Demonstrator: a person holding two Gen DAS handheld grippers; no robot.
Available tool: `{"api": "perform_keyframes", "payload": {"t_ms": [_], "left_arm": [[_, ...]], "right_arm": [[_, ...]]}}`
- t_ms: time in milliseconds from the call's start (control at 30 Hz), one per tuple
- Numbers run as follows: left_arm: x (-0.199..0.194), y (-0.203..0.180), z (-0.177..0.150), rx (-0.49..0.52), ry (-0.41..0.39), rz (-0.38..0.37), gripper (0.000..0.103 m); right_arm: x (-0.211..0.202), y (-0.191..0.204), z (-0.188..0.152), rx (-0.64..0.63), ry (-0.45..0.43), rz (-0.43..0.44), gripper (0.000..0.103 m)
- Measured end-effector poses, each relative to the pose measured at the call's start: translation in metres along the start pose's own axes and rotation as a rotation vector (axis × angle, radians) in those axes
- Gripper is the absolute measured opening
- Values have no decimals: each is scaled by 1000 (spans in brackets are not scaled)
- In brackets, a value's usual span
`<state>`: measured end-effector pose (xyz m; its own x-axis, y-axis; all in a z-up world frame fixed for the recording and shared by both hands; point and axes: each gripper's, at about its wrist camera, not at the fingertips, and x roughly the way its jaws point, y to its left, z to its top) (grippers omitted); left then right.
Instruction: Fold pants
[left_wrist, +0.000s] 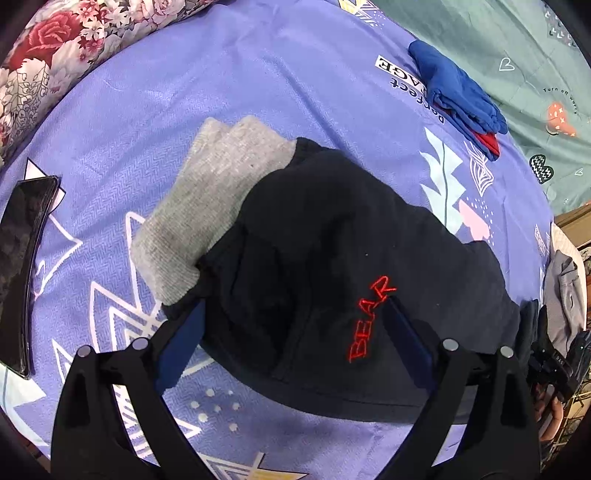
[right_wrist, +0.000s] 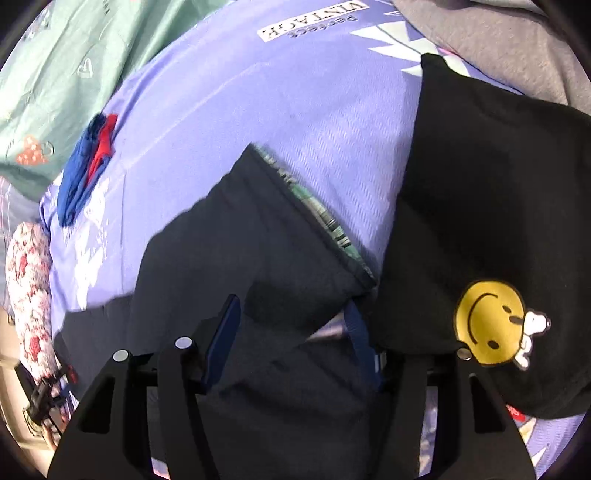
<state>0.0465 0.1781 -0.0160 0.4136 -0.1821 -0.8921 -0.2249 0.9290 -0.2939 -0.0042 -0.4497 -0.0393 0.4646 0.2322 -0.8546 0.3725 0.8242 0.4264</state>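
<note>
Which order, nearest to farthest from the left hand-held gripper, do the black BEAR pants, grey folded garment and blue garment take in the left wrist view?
From the left hand-held gripper:
1. Black BEAR pants, between its fingers.
2. Grey folded garment, beyond, upper left.
3. Blue garment, far upper right.

Matt black fleece pants (left_wrist: 332, 251) with red stitched lettering; coarse grey knit garment (left_wrist: 207, 206); woven lilac bedsheet (left_wrist: 258, 85); glossy black phone (left_wrist: 22, 266); matt plastic left gripper (left_wrist: 295, 347).

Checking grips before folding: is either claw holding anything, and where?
Left claw: open over the black pants, holding nothing. Right claw: dark fabric between its fingers, grip unclear.
</note>
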Motion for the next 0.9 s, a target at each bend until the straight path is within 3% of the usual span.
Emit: {"api": "perform_keyframes", "payload": {"t_ms": [33,100,167,267,467,567,800,900], "left_arm": [[1,-1,0,1,-2,-6,99],[4,0,1,3,-2,-19,101],[4,-1,2,0,-5,-12,101],[6,-3,4,10,11,-4,101],[3,7,7,-31,31,-75,101],[2,8,5,-27,21,-85,101],[6,2,7,-6,35,-48,101],[7,4,10,-14,45,-57,101]], "right_arm": [[-1,-3,1,25,-8,5,56],[-3,-9,0,62,-28,-19,27],[-5,-14,-1,77,-34,30,7],[-30,-9,-8,53,-103,60,7],[-122,5,-32,-28,-238,136,7],[-126,-12,-52,-12,-191,132,7],[-90,-52,-98,90,-73,87,7],[-93,-53,-106,93,-80,95,7]]}}
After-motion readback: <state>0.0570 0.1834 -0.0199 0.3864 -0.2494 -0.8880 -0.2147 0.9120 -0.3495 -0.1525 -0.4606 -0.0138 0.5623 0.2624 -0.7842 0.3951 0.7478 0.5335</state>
